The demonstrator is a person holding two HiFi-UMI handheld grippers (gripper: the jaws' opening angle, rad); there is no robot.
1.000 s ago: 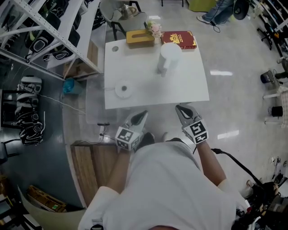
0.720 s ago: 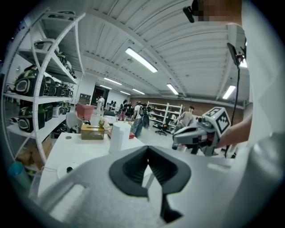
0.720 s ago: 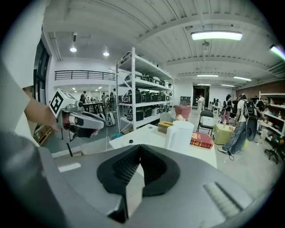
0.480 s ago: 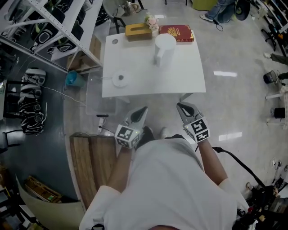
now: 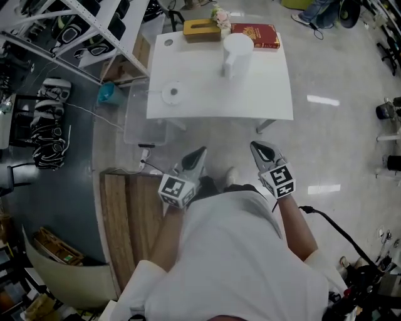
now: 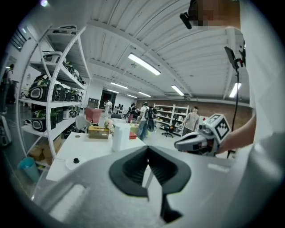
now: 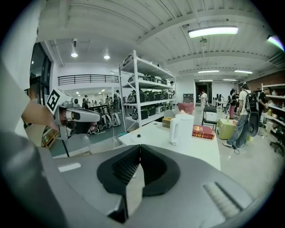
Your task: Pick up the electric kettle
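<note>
The white electric kettle [image 5: 237, 53] stands upright on the far half of the white table [image 5: 263, 100], apart from its round base [image 5: 173, 93] at the table's left. Both grippers hang over the floor short of the table's near edge, well away from the kettle. My left gripper [image 5: 200, 150] is shut with nothing in it, and so is my right gripper [image 5: 255, 145]. The left gripper view shows the kettle [image 6: 120, 137] beyond its closed jaws; the right gripper view shows the kettle [image 7: 180, 129] ahead and slightly right.
A tan tissue box [image 5: 202, 29], a red book [image 5: 255, 36] and small flowers [image 5: 219, 14] line the table's far edge. Metal shelving [image 5: 75, 31] stands at left, with a clear bin [image 5: 144, 119] beside the table. People stand in the distance [image 6: 143, 120].
The table sits higher and farther off in the head view, and the gap between both gripper tips and its near edge has widened. Both grippers stayed shut.
</note>
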